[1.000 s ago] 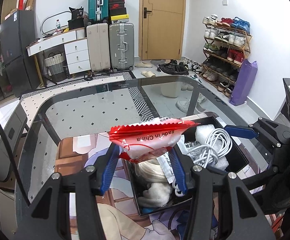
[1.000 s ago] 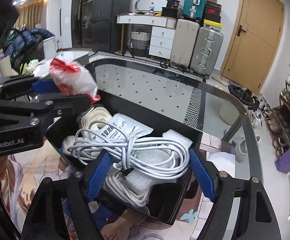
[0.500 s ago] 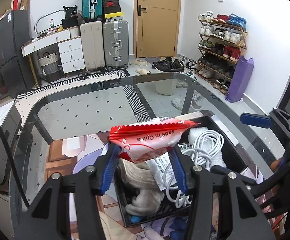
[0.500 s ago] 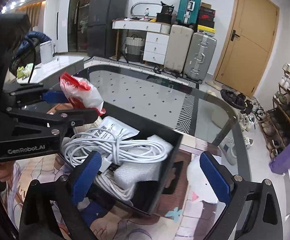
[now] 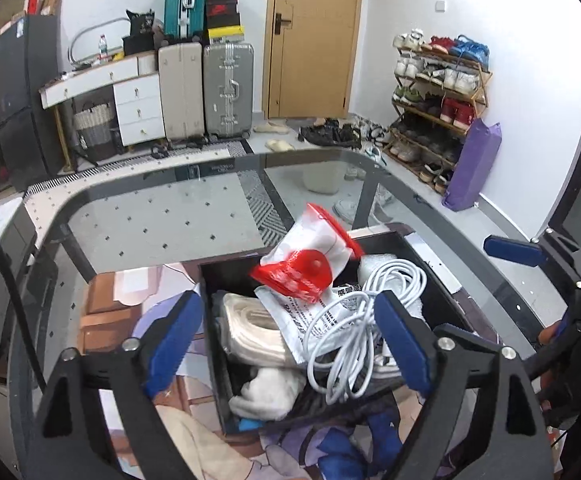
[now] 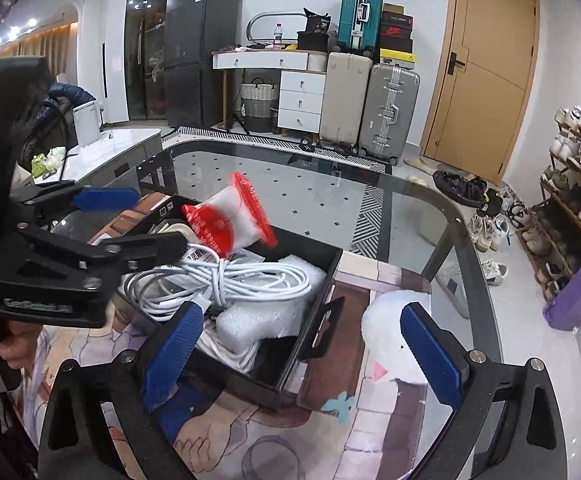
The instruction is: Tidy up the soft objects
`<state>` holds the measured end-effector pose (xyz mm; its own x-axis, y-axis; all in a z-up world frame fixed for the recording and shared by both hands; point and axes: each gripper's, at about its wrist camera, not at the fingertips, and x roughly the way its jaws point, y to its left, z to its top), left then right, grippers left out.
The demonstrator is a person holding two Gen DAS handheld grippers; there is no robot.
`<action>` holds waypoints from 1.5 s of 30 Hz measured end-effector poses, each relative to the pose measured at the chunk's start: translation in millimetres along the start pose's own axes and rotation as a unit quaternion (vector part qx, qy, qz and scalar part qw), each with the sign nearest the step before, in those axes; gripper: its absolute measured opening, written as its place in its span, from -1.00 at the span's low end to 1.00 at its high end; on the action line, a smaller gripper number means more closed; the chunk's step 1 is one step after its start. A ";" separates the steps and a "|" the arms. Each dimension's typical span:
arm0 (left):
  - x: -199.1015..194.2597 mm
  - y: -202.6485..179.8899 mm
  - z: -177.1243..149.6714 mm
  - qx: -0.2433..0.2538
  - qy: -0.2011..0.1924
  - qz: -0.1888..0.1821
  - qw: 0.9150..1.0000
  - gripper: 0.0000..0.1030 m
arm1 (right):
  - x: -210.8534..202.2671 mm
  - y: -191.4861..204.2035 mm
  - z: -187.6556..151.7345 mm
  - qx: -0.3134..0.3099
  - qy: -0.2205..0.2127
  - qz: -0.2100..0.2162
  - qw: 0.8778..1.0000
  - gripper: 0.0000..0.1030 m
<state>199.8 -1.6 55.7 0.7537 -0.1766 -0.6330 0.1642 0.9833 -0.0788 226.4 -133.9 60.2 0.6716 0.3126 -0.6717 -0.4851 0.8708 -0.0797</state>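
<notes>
A red and white snack packet is loose and tilted on top of the contents of the black box. My left gripper hangs over the box with its jaws opening, and the packet lies beyond the pads, not between them. The box also holds a white cable coil, a printed white pouch, beige cord, white cloth and bubble wrap. My right gripper stands open and empty over the box's right wall.
The box sits on a printed mat on a glass table. A person's hand holds the left gripper. Suitcases, a wooden door and a shoe rack stand far behind.
The left jaws have opened and the packet has dropped from them onto the box's contents. The right jaws spread wide off the cable coil and the gripper drew back to the right.
</notes>
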 end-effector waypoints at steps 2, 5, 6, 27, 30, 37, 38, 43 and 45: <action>-7.3 0.7 -3.2 -0.002 -0.004 0.006 1.000 0.97 | -3.5 0.7 -2.5 0.006 -0.002 0.003 1.000 0.95; -20.8 1.5 -9.7 -0.005 -0.018 0.016 1.000 1.00 | -11.4 -0.8 -7.2 0.027 -0.011 0.017 0.999 0.98; -25.5 1.8 -12.9 -0.007 -0.021 0.019 1.000 1.00 | -12.2 -2.2 -8.2 0.032 -0.014 0.019 0.999 0.98; -55.4 19.7 -64.6 -0.044 -0.059 0.060 0.995 1.00 | -45.2 27.9 -43.2 0.045 -0.094 0.051 0.993 0.99; -55.5 20.9 -69.9 -0.048 -0.062 0.061 0.995 1.00 | -46.9 34.0 -46.6 0.043 -0.101 0.055 0.992 0.99; -50.7 20.9 -77.2 -0.047 -0.071 0.067 0.994 1.00 | -44.6 34.0 -50.5 0.043 -0.106 0.051 0.992 0.99; -49.6 21.6 -77.6 -0.049 -0.071 0.069 0.994 1.00 | -43.8 33.1 -50.7 0.044 -0.107 0.049 0.992 0.99; -46.6 22.3 -80.2 -0.049 -0.079 0.072 0.993 1.00 | -41.0 30.4 -51.8 0.038 -0.110 0.038 0.992 0.99; -45.1 22.2 -81.3 -0.046 -0.080 0.078 0.993 1.00 | -39.8 30.2 -52.0 0.037 -0.111 0.037 0.992 0.99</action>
<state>117.8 31.9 19.9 0.8581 -0.0197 -0.5130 -0.0150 0.9979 -0.0634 155.9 -139.8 46.2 0.7469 0.4457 -0.4935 -0.5009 0.8652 0.0235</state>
